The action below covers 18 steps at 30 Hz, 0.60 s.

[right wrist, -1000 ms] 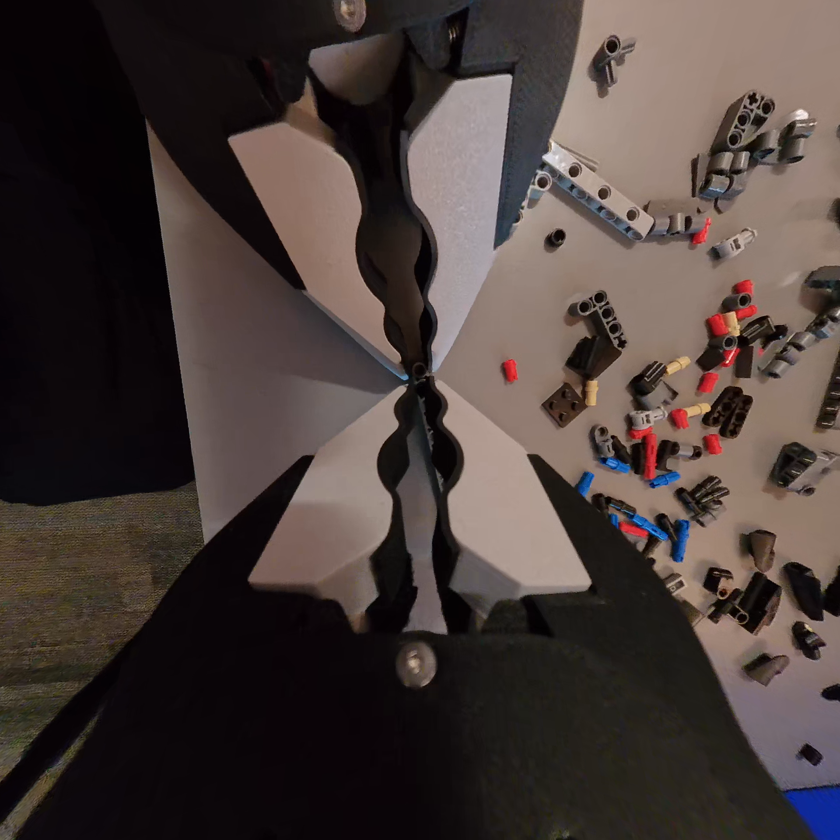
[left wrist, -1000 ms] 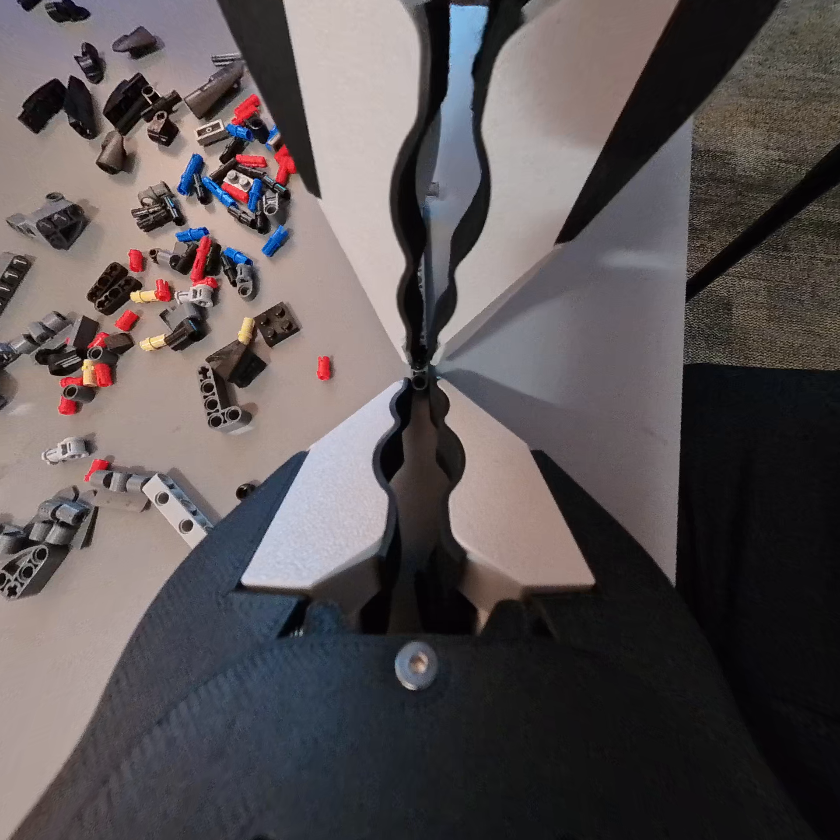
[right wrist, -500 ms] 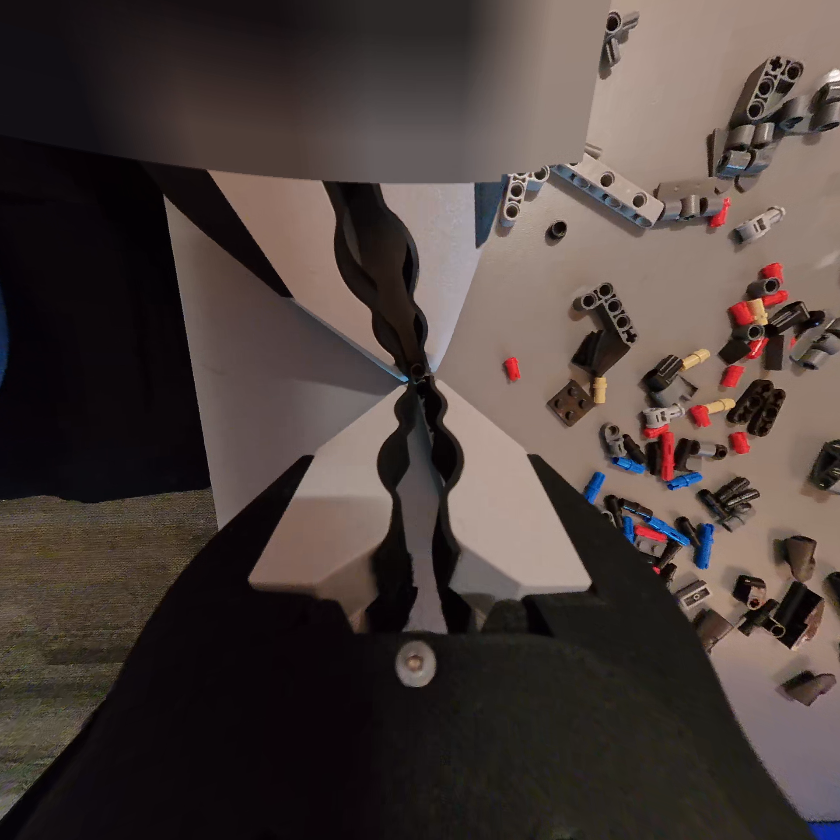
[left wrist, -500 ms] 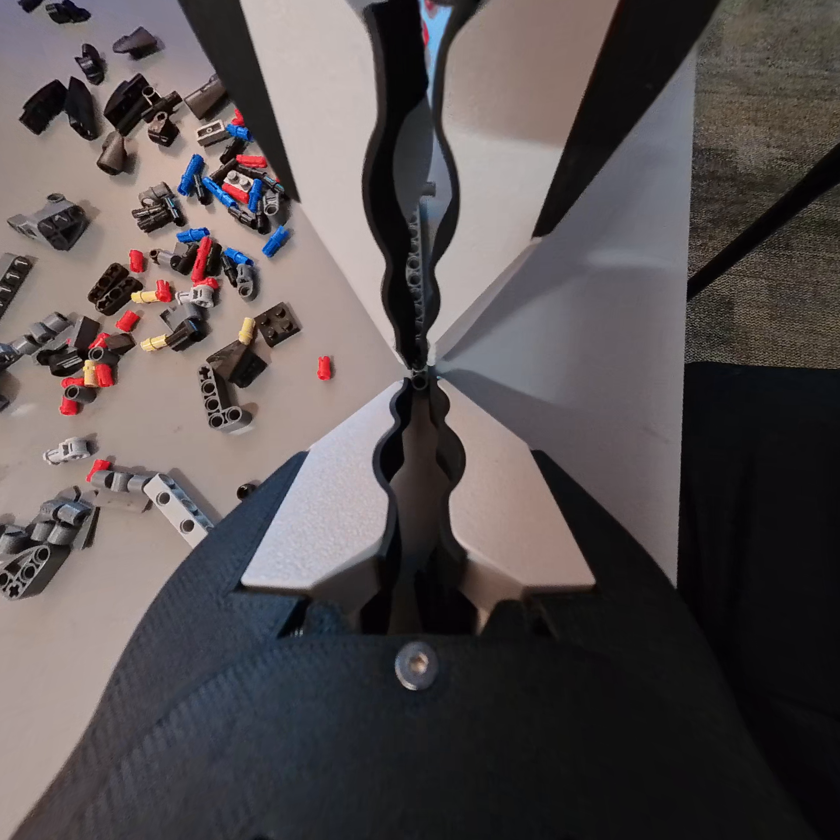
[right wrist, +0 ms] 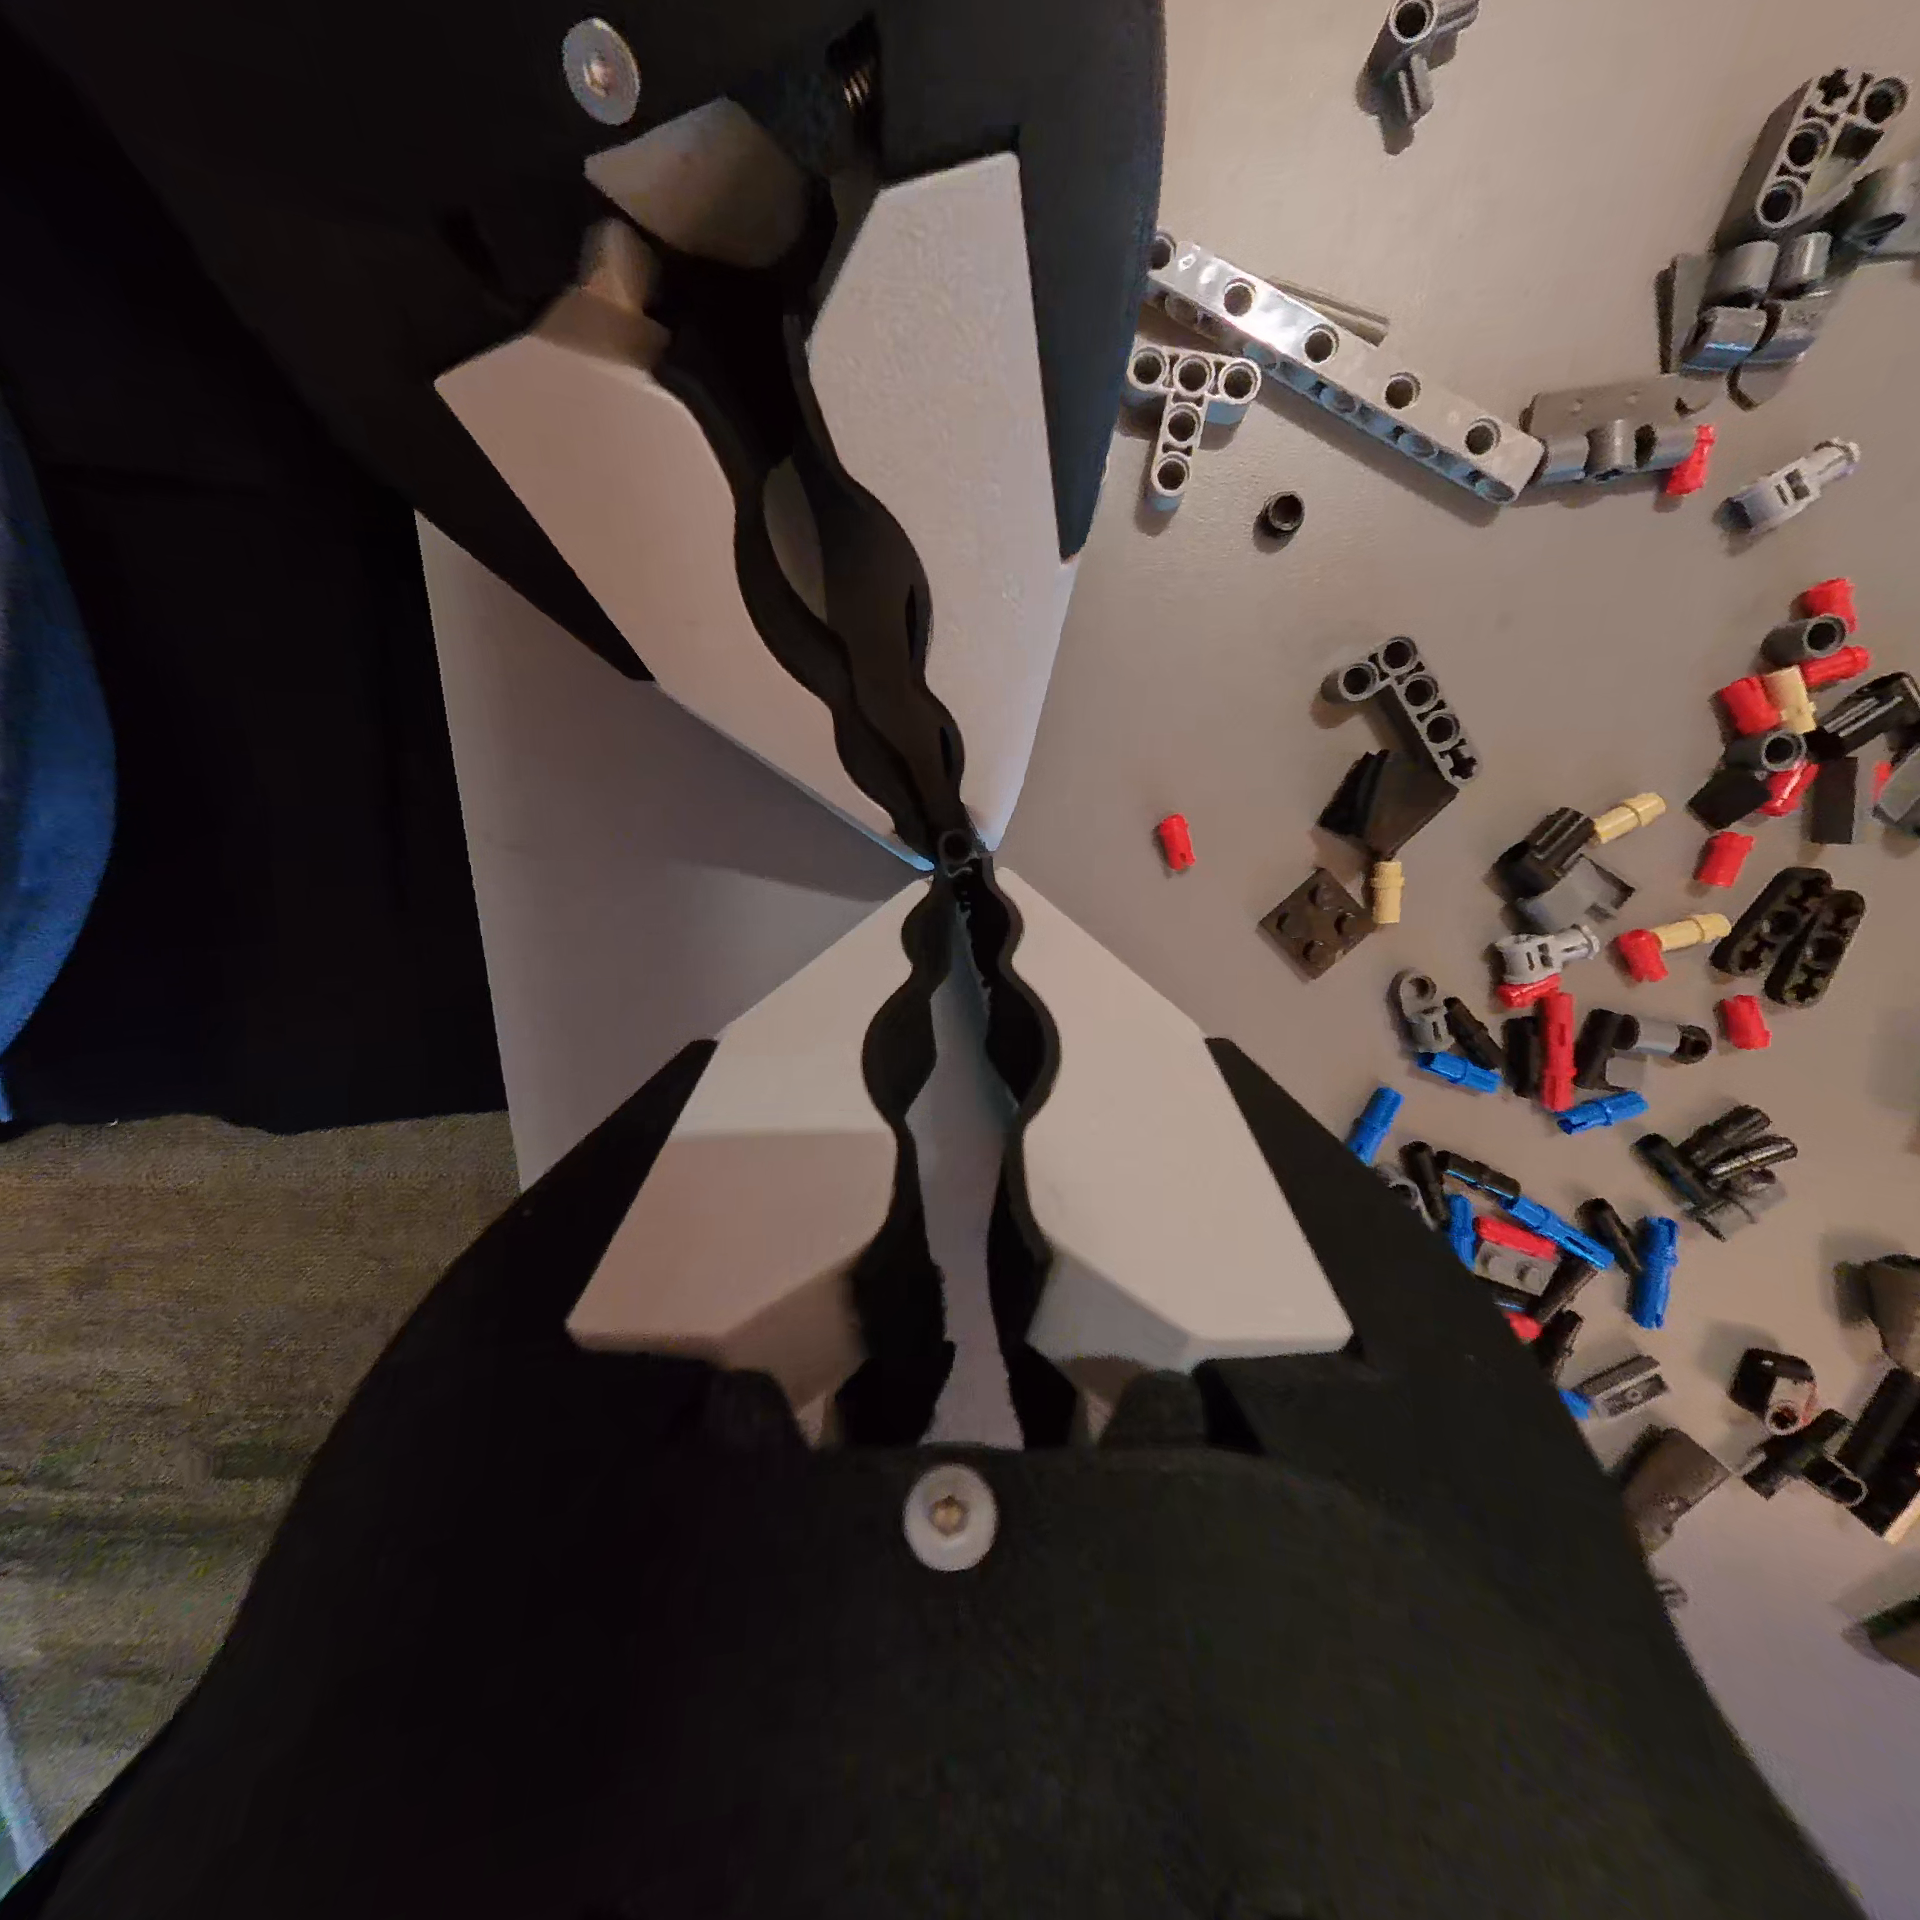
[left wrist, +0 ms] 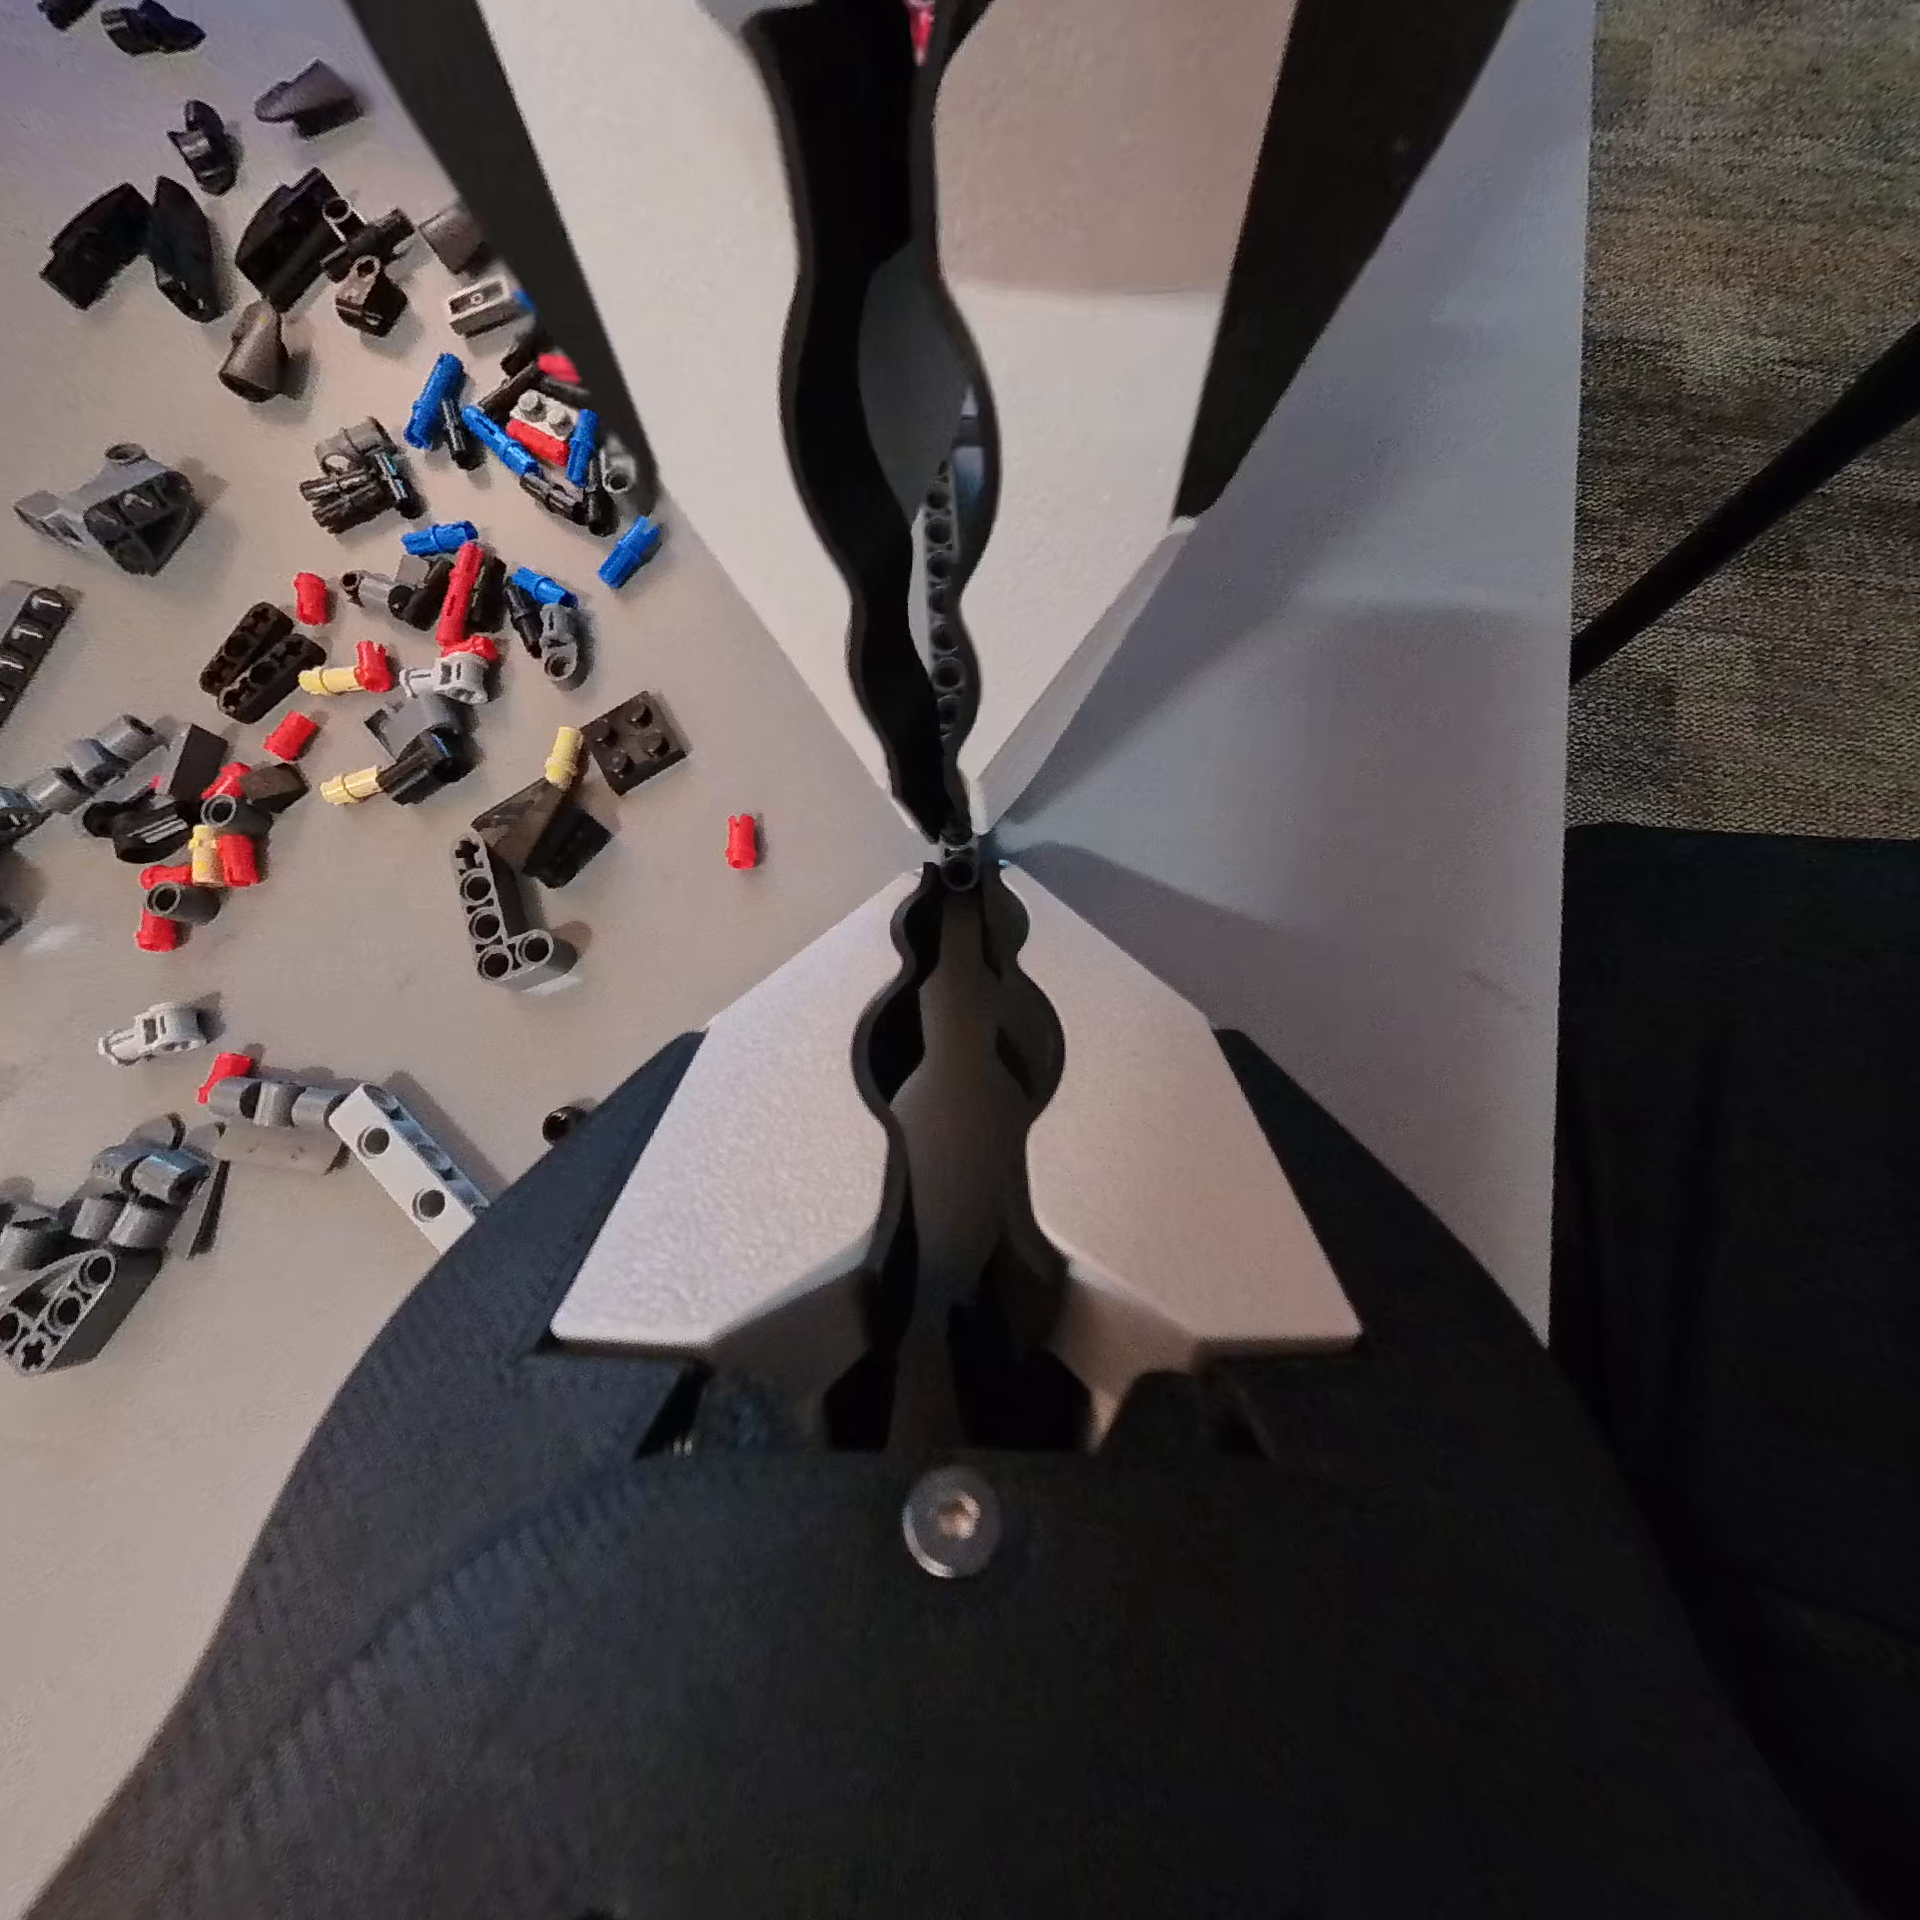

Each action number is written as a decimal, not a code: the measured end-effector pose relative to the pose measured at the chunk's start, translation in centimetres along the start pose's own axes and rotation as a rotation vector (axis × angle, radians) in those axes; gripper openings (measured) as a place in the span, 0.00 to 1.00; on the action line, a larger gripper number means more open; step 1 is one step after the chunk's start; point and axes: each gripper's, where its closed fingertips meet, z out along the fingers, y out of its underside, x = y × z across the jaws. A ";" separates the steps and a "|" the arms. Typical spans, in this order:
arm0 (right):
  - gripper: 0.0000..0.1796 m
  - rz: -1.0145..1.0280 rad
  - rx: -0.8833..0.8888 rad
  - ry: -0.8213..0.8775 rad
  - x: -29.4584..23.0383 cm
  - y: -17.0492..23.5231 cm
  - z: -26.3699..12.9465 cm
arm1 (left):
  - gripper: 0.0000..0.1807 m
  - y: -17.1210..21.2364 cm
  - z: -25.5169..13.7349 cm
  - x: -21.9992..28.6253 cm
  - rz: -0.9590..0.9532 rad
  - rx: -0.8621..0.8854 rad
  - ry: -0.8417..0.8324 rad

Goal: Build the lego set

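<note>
Grippers meet tip to tip near the centre of both wrist views. Left gripper, rising from the lower edge of its own view, is clenched on a small dark tubular lego piece pinched end-on at its fingertips. Right gripper, likewise rising from the lower edge of its own view, is clenched on a long dark grey holed beam, which shows between its wavy black pads in the upper centre of the left wrist view. Whether tube and beam touch cannot be told. Loose lego pieces in black, grey, red, blue and tan lie scattered on the grey table at the left of the left view and the right of the right view. A single red pin lies apart from the scatter, nearest the fingertips. Carpet occupies the upper right of the left view.
</note>
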 end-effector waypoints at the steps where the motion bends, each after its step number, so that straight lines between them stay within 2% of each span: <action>1: 0.00 -0.003 0.013 0.015 0.0 0.0 0.0 | 0.04 0.0 0.0 0.0 0.000 0.000 0.001; 10: 0.00 -0.021 0.087 0.137 -0.1 0.1 0.1 | 0.04 0.0 0.0 0.0 0.003 -0.001 0.005; 18: 0.01 0.012 0.080 0.121 0.2 0.3 0.5 | 0.04 0.0 0.1 0.0 0.008 -0.002 -0.002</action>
